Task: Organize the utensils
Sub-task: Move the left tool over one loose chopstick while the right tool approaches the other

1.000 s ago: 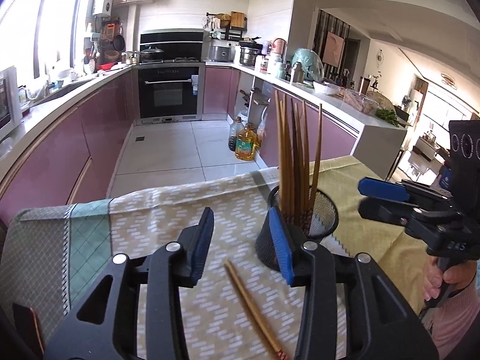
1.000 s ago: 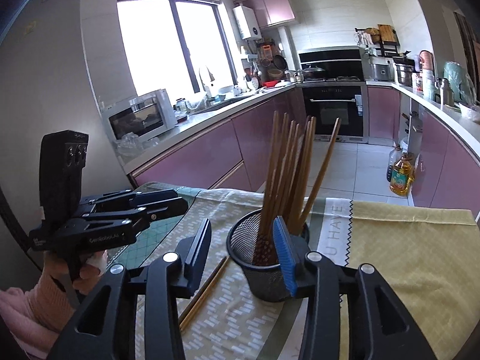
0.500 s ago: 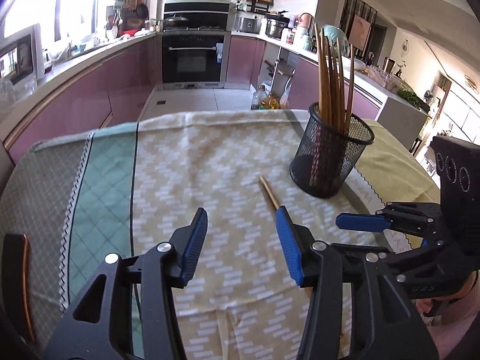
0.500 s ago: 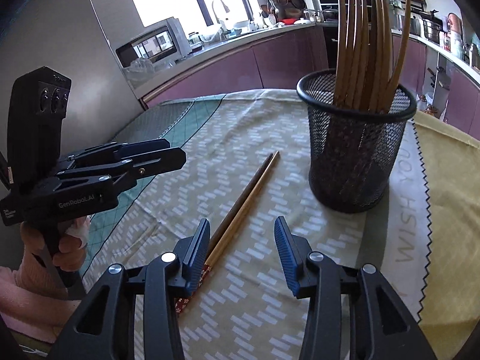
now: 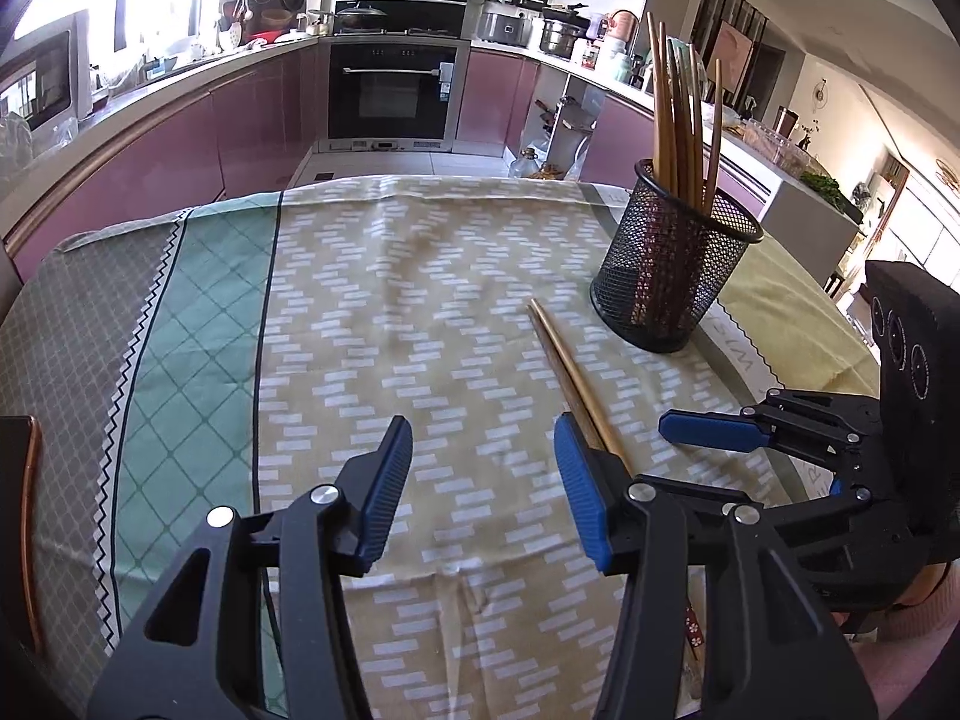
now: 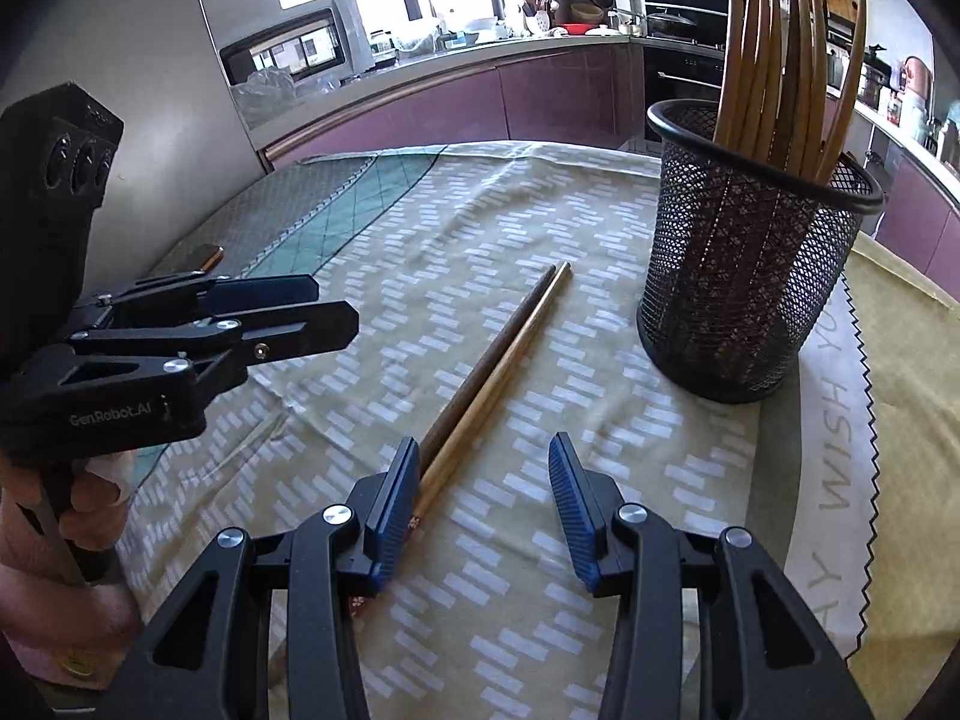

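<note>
A pair of brown chopsticks (image 6: 498,366) lies flat on the patterned tablecloth, also seen in the left wrist view (image 5: 564,366). A black mesh holder (image 6: 750,276) stands upright to their right with several wooden chopsticks (image 6: 774,60) in it; it shows in the left wrist view (image 5: 666,264) too. My right gripper (image 6: 483,501) is open and empty, low over the chopsticks' near end, its left finger beside them. My left gripper (image 5: 483,492) is open and empty above the cloth, left of the chopsticks. Each gripper appears in the other's view, the left (image 6: 288,312) and the right (image 5: 708,429).
The tablecloth (image 5: 372,300) has a green and grey band on its left side. A dark phone-like object (image 6: 201,258) lies at the table's far left edge. Purple kitchen cabinets (image 5: 180,144) and an oven stand beyond the table.
Both grippers have pulled back from the holder and dropped toward the cloth. The right gripper now sits at the near end of the lying chopsticks. Both stay open.
</note>
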Action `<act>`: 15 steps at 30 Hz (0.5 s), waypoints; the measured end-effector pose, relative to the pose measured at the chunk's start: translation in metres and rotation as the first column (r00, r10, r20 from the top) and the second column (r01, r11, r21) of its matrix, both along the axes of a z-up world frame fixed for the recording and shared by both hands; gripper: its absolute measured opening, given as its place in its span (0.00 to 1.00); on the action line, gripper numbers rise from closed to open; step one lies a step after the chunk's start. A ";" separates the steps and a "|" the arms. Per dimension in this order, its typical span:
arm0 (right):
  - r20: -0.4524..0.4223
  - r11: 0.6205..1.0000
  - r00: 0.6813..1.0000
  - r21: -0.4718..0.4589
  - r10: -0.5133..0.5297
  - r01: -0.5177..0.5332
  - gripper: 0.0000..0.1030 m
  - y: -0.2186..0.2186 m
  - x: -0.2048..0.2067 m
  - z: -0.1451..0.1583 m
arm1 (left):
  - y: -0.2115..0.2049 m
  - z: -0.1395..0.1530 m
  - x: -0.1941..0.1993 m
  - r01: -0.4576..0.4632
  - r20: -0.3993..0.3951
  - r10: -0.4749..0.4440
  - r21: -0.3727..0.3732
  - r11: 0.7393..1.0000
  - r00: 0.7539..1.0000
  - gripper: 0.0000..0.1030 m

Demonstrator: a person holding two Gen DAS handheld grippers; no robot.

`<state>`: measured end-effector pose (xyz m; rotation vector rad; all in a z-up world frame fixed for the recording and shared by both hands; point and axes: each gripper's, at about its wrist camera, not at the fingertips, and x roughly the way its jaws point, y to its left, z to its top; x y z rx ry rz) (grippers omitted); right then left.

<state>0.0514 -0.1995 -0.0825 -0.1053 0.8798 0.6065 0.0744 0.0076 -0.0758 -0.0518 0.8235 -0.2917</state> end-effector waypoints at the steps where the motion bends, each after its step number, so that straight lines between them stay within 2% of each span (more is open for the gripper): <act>1: 0.001 1.000 1.000 0.000 0.000 0.000 0.41 -0.001 0.000 -0.001 | -0.001 -0.001 0.000 0.001 -0.001 -0.001 0.000 1.000 1.000 0.48; 15: -0.020 1.000 1.000 -0.001 -0.020 0.020 0.39 -0.008 0.002 -0.002 | -0.019 -0.009 0.002 0.059 -0.025 -0.059 0.015 0.998 0.998 0.48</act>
